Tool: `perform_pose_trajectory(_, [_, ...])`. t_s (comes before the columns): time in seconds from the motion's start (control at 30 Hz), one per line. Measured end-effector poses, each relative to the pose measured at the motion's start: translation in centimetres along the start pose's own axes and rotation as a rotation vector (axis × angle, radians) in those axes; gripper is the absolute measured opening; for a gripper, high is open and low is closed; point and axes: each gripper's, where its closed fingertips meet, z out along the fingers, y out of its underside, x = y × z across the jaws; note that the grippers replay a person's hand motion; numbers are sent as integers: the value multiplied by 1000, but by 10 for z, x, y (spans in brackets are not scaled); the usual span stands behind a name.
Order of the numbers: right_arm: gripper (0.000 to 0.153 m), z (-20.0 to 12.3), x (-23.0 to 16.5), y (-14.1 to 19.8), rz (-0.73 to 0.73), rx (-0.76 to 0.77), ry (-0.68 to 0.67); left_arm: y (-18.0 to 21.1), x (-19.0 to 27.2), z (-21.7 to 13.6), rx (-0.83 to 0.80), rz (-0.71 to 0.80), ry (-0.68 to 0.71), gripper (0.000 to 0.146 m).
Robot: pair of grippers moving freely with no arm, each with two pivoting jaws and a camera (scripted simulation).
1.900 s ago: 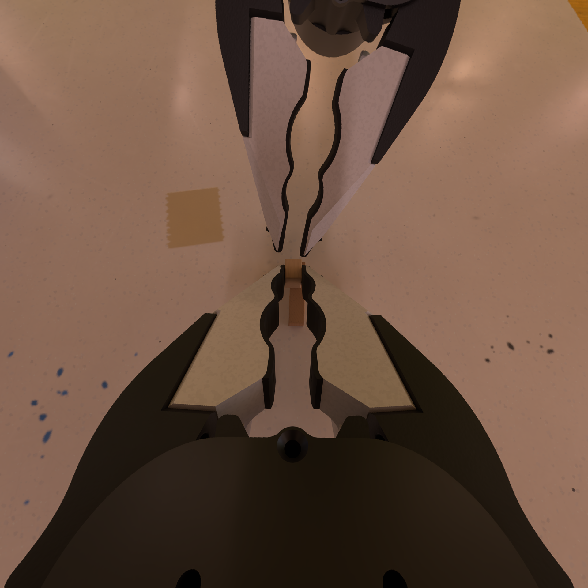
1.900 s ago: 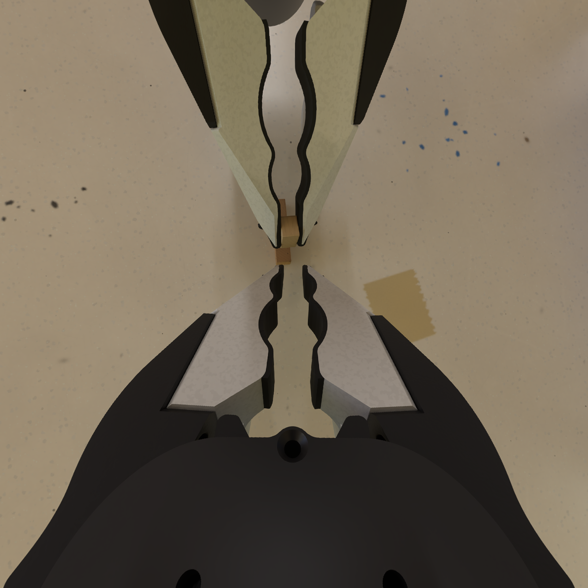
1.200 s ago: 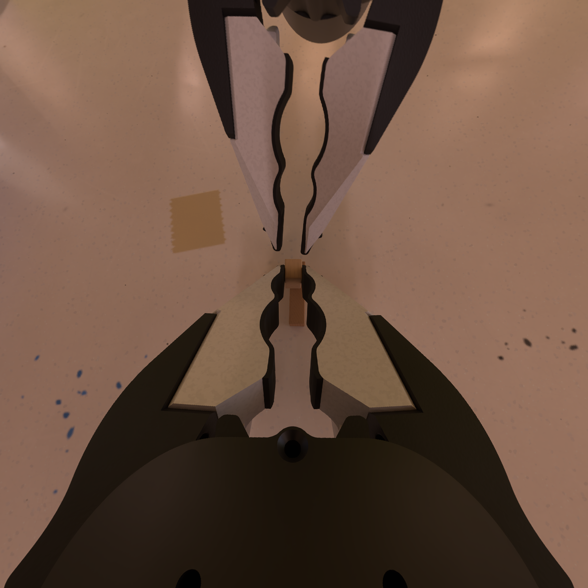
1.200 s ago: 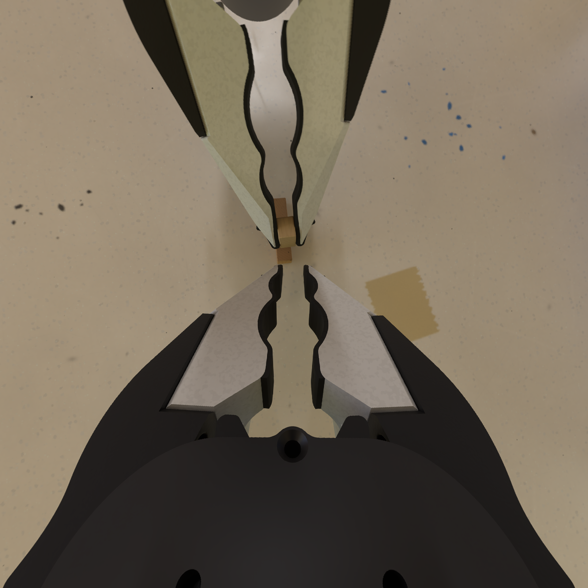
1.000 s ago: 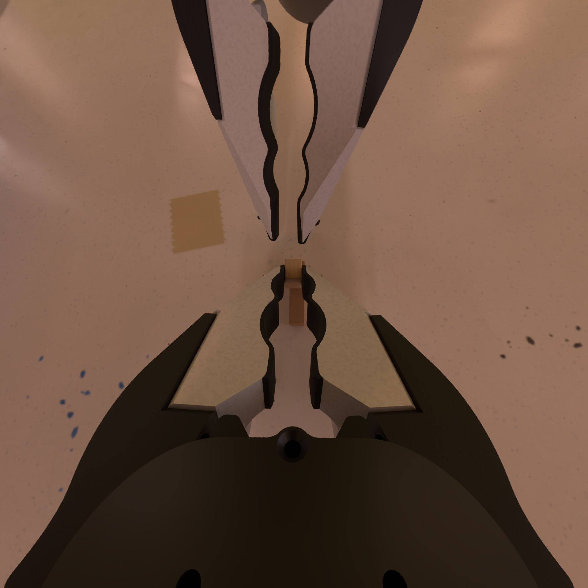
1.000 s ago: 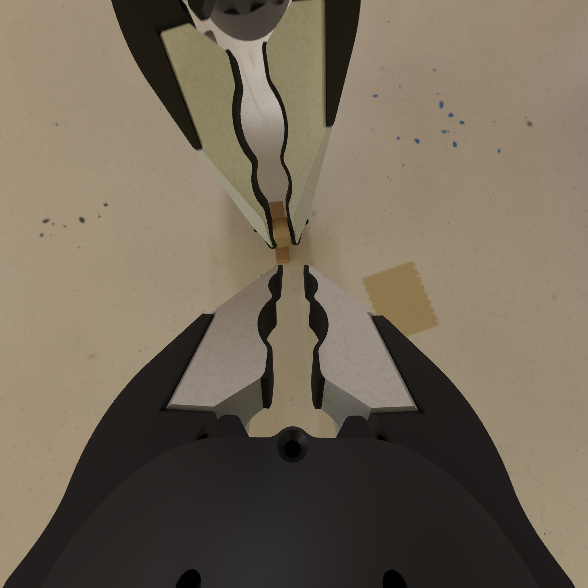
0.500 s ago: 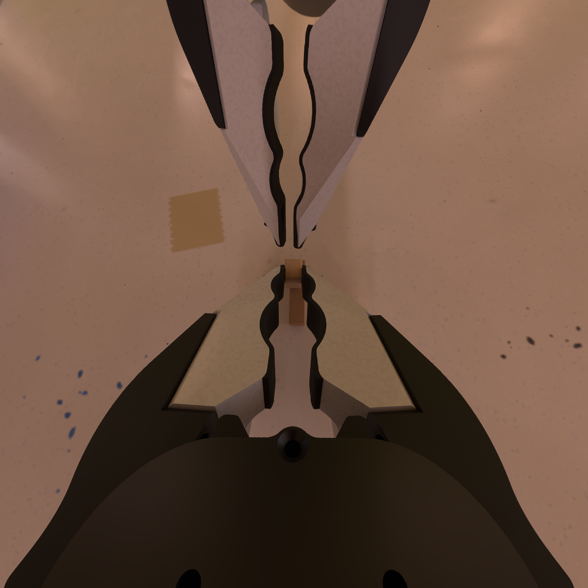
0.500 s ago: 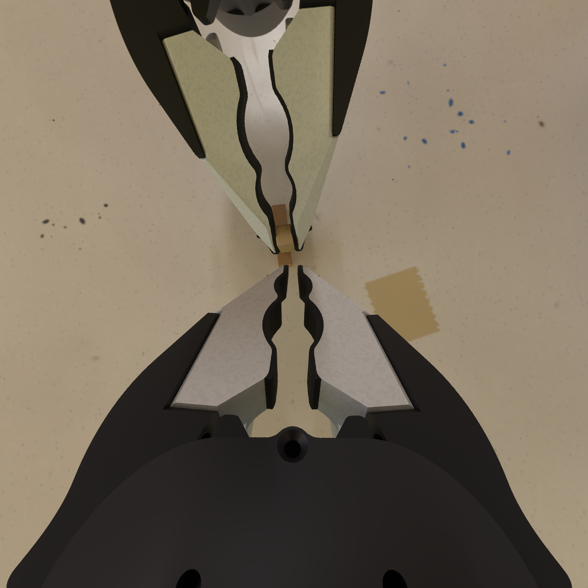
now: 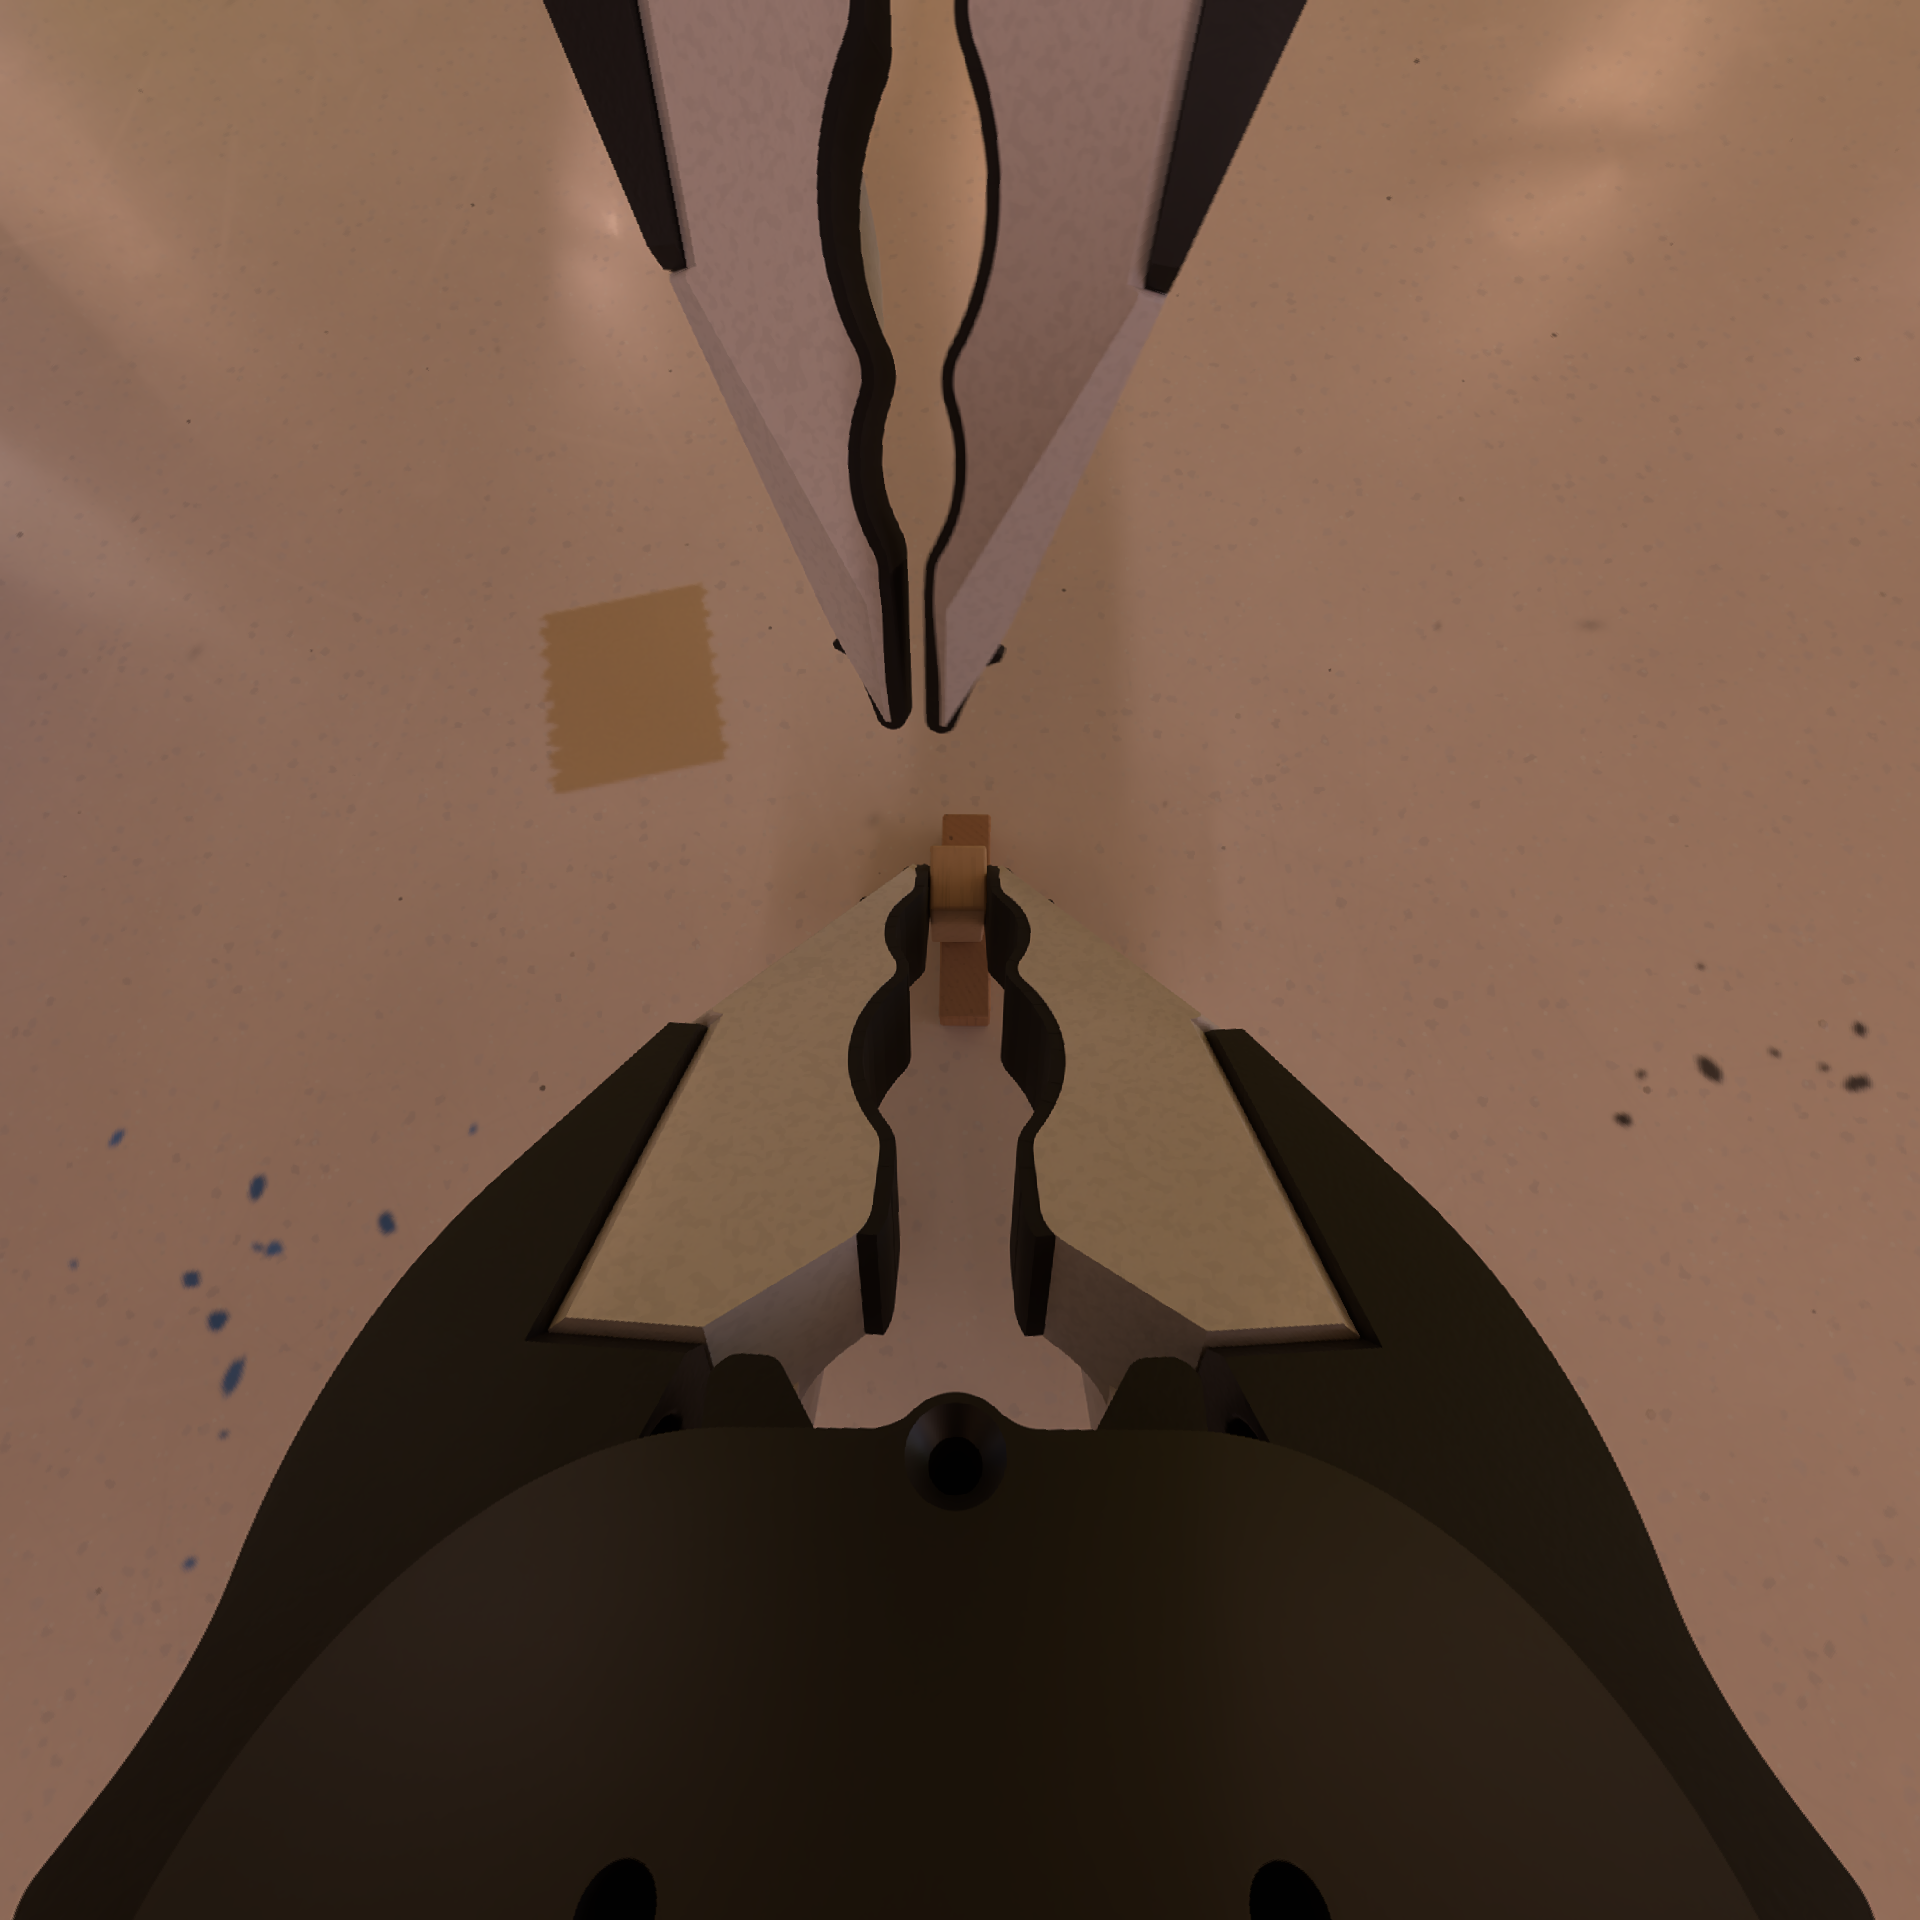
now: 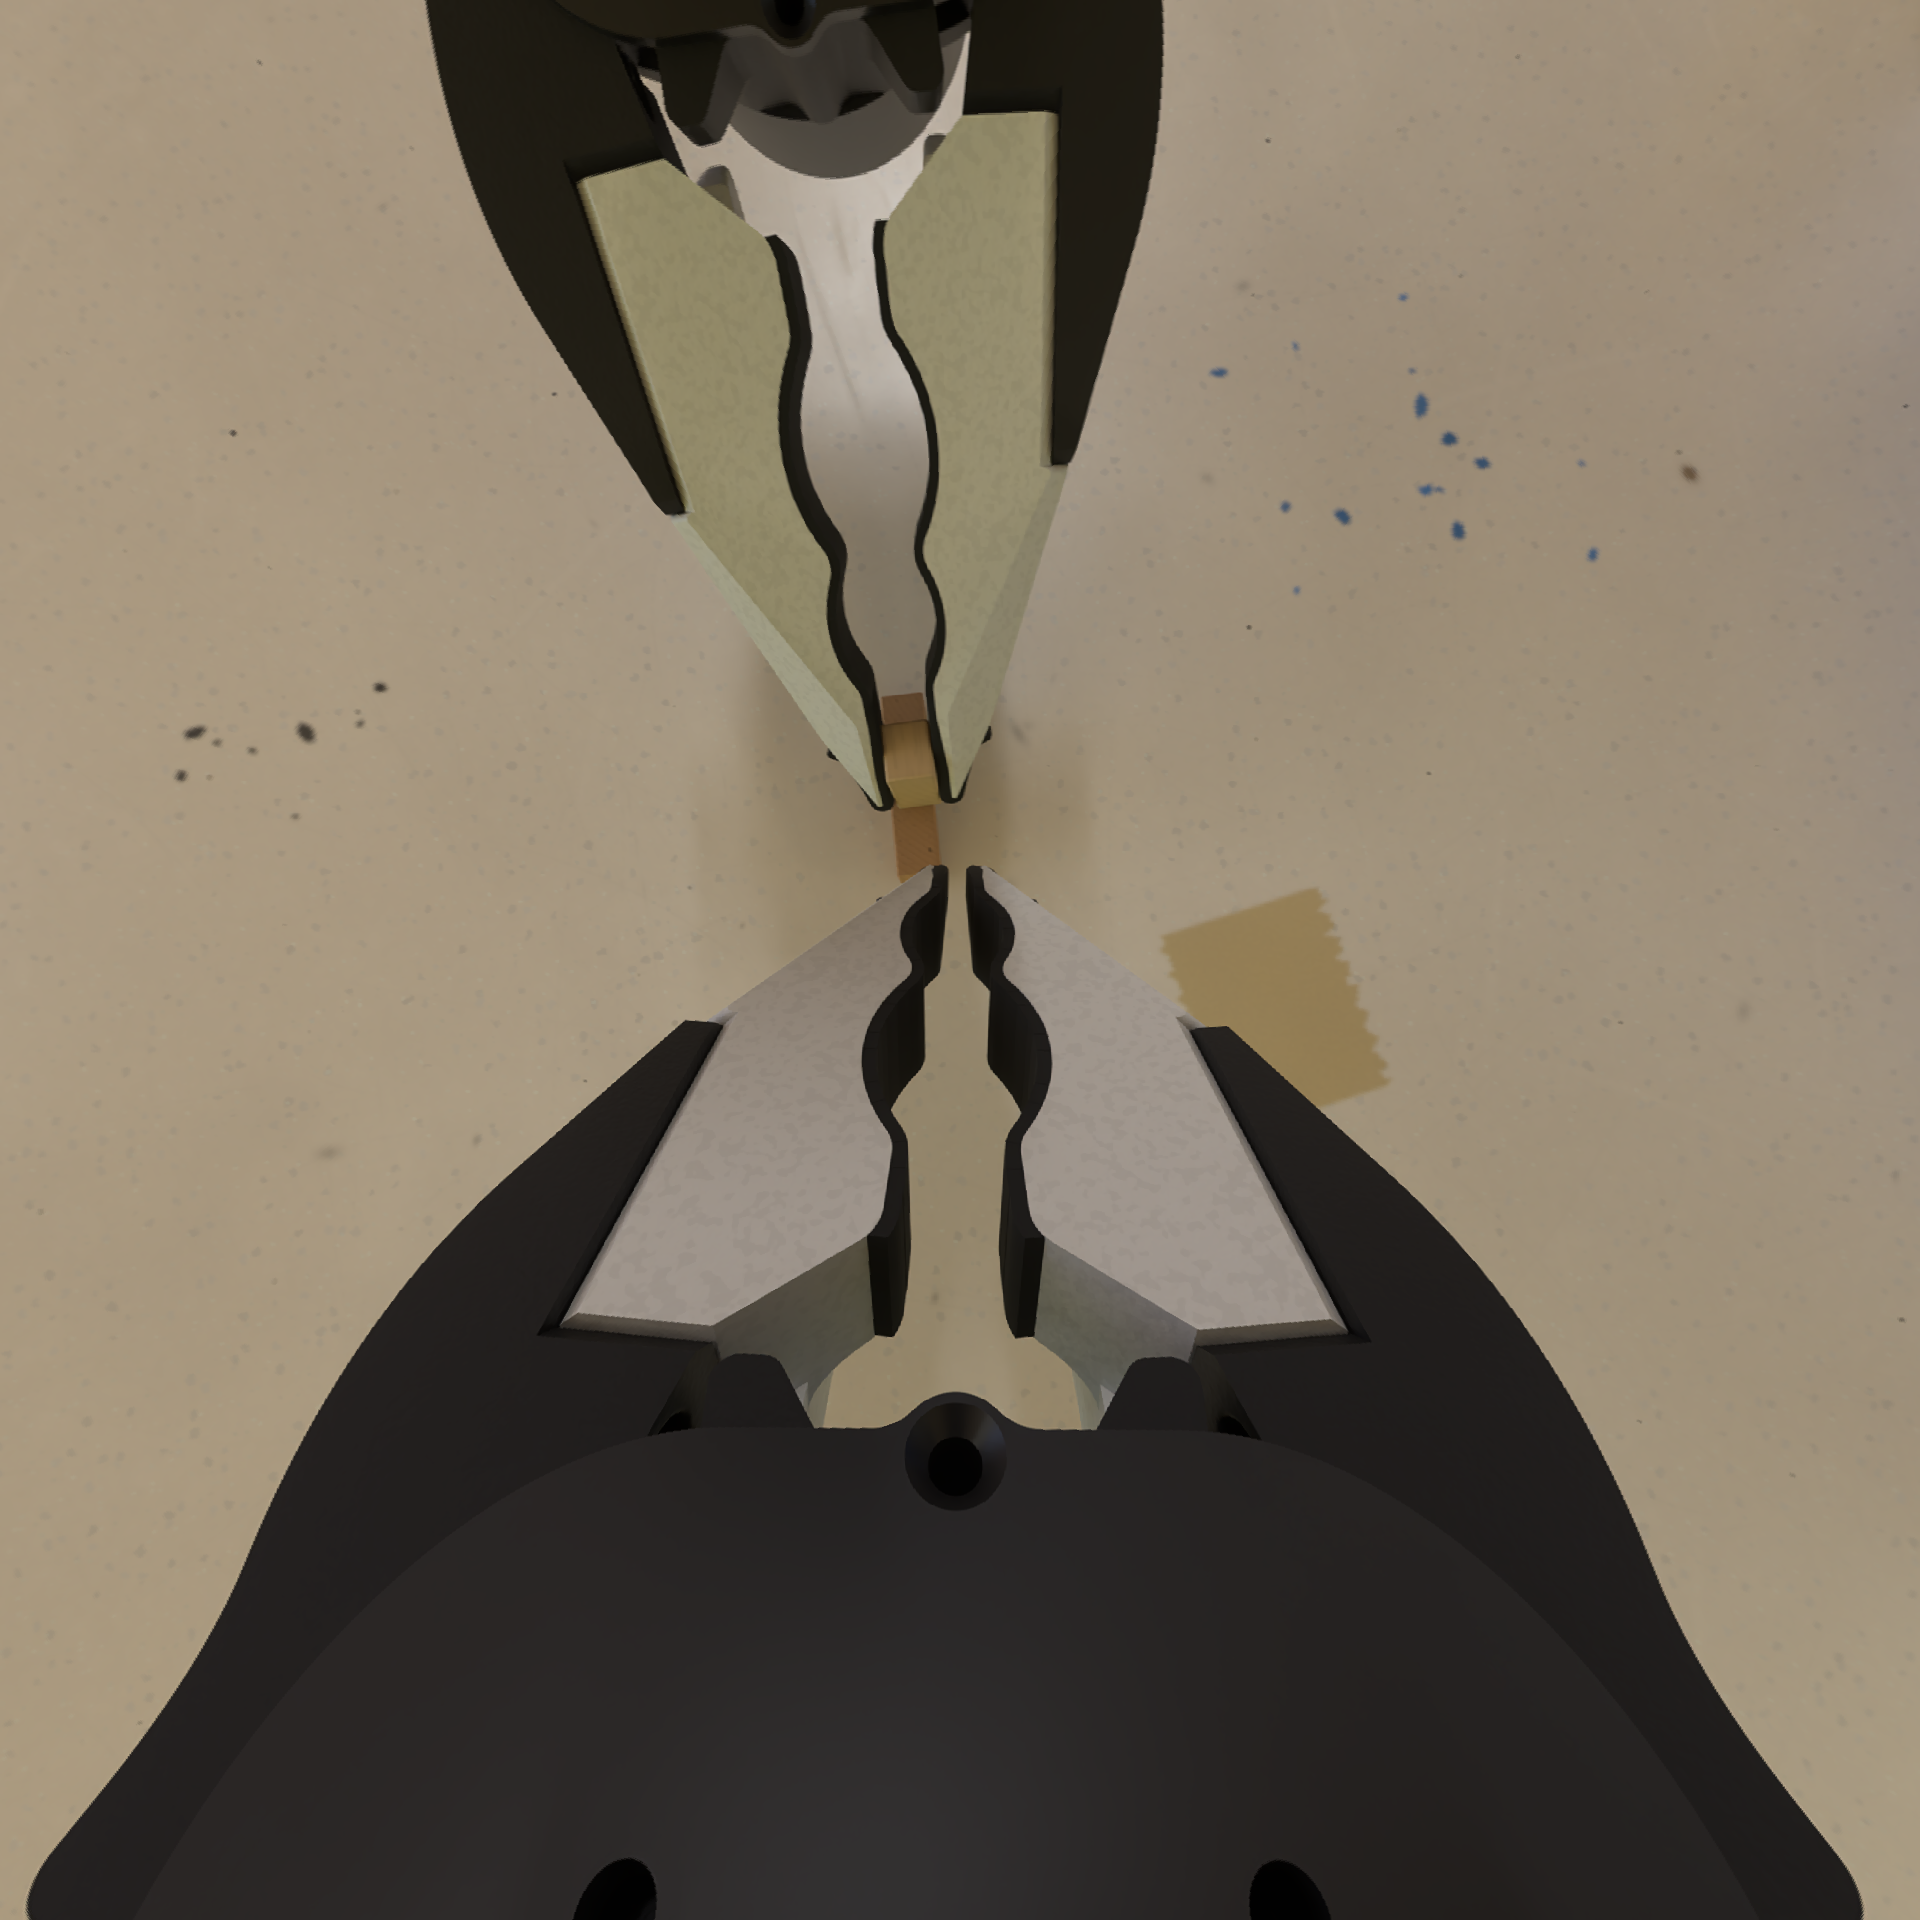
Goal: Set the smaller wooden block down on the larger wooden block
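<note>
Left wrist view, left claw (image 9: 957, 883) clamped on smaller wooden block (image 9: 957, 876) — right claw (image 9: 917, 724) opposite, tips nearly shut, empty.

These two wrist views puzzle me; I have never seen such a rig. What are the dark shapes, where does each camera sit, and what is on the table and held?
Each picture comes from a camera mounted on one gripper, looking forward along its two fingers. The big dark shape at the bottom is that gripper's own body; the other gripper points in from the top. The left gripper, with tan pads, is shut on the small pale block, held over a longer, darker block below. The right gripper, with grey pads, is shut on nothing. On the beige table lie a flat tan patch and some blue specks and dark specks.
</note>
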Motion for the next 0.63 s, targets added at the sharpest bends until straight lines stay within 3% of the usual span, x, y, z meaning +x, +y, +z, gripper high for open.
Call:
perform_pose_trajectory(0.13, [11,5,-7,2,8,-6,-14,0,2,0,-3,5,7,13])
perform_pose_trajectory(0.63, [15,12,-5,7,38,-6,13,8,1,-12,-31,-21,-6,23])
